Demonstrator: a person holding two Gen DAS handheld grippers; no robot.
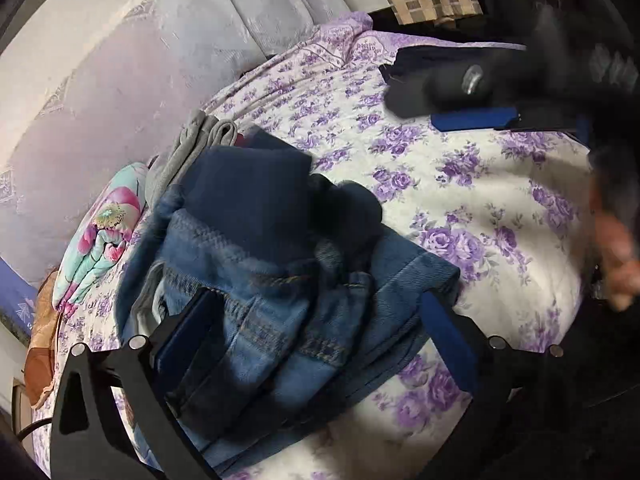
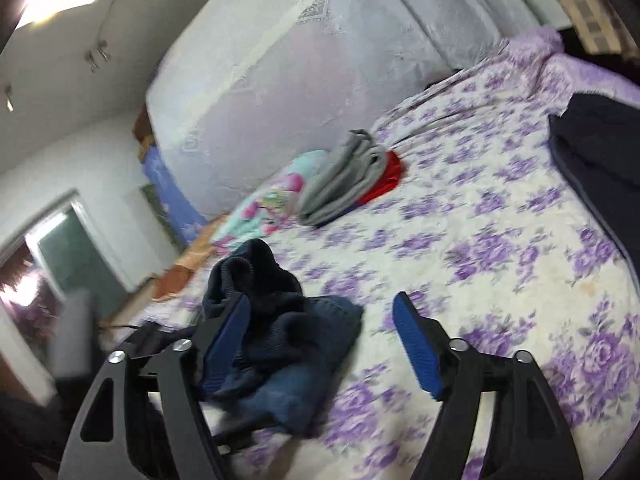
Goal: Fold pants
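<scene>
Both grippers spread, nothing pinched: left gripper (image 1: 320,320) directly over bunched jeans (image 1: 280,280), right gripper (image 2: 320,344) beside them, farther off

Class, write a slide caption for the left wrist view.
Open left gripper above folded jeans on a floral bedsheet.

The jeans (image 1: 280,300) are coarse blue denim with stitched seams. At centre-right, the bedsheet (image 1: 460,184) is matt floral cloth
</scene>
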